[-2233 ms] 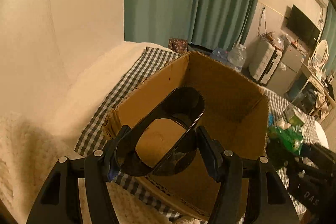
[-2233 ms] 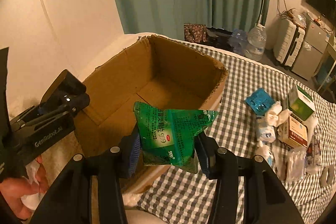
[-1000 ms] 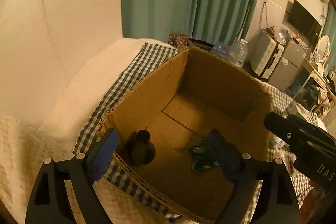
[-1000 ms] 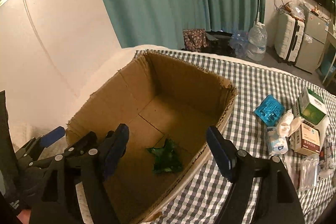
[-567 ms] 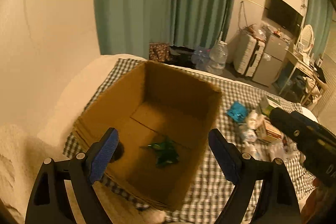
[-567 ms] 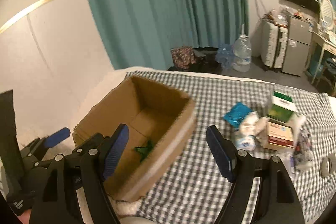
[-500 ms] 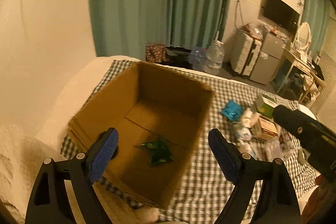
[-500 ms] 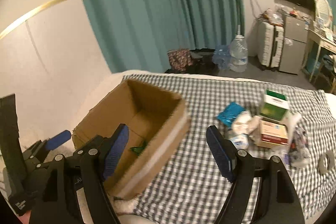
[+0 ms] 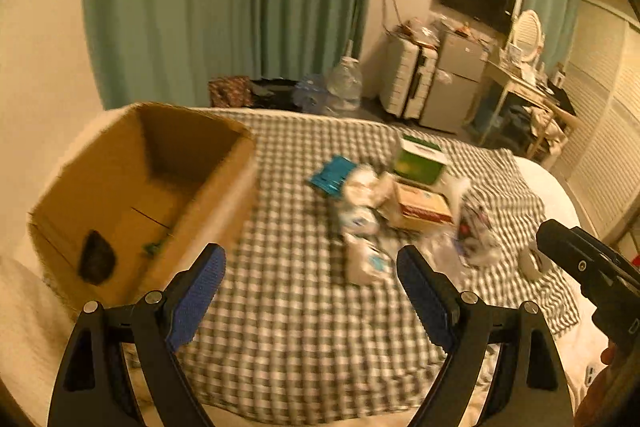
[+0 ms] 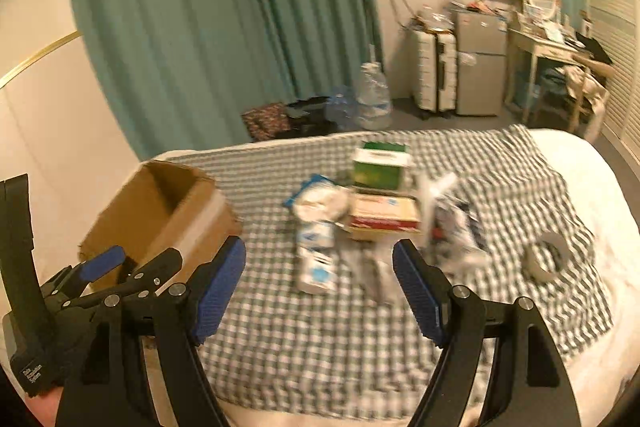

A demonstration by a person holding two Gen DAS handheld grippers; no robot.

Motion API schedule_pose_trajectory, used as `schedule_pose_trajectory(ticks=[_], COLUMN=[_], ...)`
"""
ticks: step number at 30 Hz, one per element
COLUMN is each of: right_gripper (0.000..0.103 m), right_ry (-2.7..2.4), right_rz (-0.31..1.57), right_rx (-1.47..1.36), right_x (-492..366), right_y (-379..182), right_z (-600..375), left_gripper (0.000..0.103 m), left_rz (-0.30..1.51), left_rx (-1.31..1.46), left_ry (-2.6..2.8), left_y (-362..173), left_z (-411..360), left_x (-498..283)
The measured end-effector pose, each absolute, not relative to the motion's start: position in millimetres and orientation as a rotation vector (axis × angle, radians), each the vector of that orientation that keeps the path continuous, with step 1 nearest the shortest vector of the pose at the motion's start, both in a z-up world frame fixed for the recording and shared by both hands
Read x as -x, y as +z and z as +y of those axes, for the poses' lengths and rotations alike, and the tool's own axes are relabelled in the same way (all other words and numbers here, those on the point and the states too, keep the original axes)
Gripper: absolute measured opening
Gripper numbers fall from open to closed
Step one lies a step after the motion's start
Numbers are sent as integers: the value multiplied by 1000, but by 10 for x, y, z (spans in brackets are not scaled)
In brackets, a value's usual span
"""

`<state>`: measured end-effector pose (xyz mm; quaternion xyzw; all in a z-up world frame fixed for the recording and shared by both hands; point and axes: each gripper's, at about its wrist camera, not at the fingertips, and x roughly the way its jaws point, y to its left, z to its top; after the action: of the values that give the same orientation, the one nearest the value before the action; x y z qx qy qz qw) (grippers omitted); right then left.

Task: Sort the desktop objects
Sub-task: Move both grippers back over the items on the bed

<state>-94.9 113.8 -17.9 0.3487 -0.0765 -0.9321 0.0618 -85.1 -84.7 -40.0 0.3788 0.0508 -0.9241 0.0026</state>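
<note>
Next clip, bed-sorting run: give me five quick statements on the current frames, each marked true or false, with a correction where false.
1. Both tools are empty. True: the left tool and right tool stand open with nothing between the pads.
2. The cardboard box holds nothing. False: a dark object lies inside it, with a bit of green beside it.
3. The green-and-white box sits in the cardboard box. False: it stands on the checked cloth, among the pile.
4. A tape roll lies apart from the pile. True.
5. The cardboard box lies on its side. False: it stands open side up.
</note>
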Motion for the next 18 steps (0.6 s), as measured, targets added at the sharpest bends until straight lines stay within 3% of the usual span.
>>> schedule_pose_trajectory(ticks=[18], right_gripper=[76], right_ry=[-2800], right_rz=[-278], right_rx=[-1254], right_x=[1189], right_y=[-964], right_z=[1679], left_gripper=[90], left_rz=[122], left_rx=[-1411], left_ry=[-2790], left_y=[-1237], left_z=[-433], left_x=[1260])
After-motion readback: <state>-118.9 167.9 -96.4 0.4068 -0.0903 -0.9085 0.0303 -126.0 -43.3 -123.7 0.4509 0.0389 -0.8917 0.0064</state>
